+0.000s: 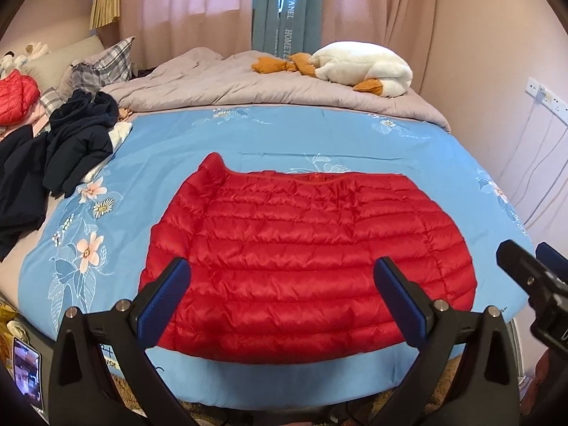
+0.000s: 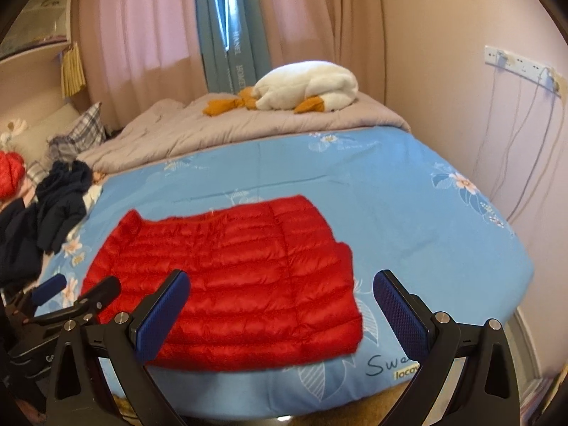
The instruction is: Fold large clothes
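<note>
On the bed (image 1: 355,135), near its front edge, a red jacket (image 1: 305,248) lies flat on the blue floral cover (image 2: 408,213). Its outline is a compact, roughly rectangular block: no sleeve hangs free to either side, so the sleeves appear to be tucked across or under the body, though this cannot be confirmed. The collar (image 1: 213,167) stands up at the far-left corner. Horizontal quilting runs across the glossy shell, and a vertical seam shows toward the right side. The puffy fill would likely spring back from a crease.

Both claws hover over the near edge of the bed, touching nothing. The left claw (image 1: 280,298) stands wide, framing the jacket's middle; the right claw (image 2: 280,309) also stands wide, its span covering the jacket's right edge and bare cover beyond. Held thus, each faces the part of the hem on its own side.

The scene fits two stages: a partly folded jacket awaiting a further fold, or a finished fold just set down. A heap of dark clothes (image 1: 78,131) and a second red garment (image 1: 16,97) lie at the left side; a white plush toy (image 2: 309,85) rests on the grey quilt (image 1: 284,92) beyond.
</note>
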### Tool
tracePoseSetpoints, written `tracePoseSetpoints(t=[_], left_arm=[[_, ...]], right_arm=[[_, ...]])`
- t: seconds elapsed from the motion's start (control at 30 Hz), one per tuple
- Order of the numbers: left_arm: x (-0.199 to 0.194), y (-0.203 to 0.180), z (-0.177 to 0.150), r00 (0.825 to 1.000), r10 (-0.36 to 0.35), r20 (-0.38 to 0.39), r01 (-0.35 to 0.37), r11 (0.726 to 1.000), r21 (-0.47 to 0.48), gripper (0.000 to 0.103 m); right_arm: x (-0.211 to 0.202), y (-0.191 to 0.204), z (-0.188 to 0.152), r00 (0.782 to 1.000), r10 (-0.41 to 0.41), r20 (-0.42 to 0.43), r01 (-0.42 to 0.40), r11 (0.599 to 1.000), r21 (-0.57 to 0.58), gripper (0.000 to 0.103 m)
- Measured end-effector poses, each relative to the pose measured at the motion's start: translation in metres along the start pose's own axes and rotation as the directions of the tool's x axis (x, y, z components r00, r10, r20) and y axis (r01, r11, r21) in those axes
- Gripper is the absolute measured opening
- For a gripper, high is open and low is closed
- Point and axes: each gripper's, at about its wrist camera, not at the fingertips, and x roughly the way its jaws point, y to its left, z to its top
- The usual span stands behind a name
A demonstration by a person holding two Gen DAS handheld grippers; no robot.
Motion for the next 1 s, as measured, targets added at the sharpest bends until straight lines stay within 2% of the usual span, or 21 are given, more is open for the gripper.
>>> tracePoseSetpoints(t=[0.3, 1.0], left_arm=[[0.007, 0.019, -0.003, 0.999, 0.030, -0.016, -0.031, 0.999, -0.044, 0.103], [0.010, 0.021, -0.010, 0.999, 0.041, -0.027, -0.041, 0.999, -0.029, 0.103]], right_arm=[[0.013, 0.015, -0.005, 0.999, 0.018, -0.045, -0.020, 0.999, -0.044, 0.102], [0.025, 0.029, -0.010, 0.996, 0.036, -0.080, -0.042, 0.996, -0.074, 0.102]])
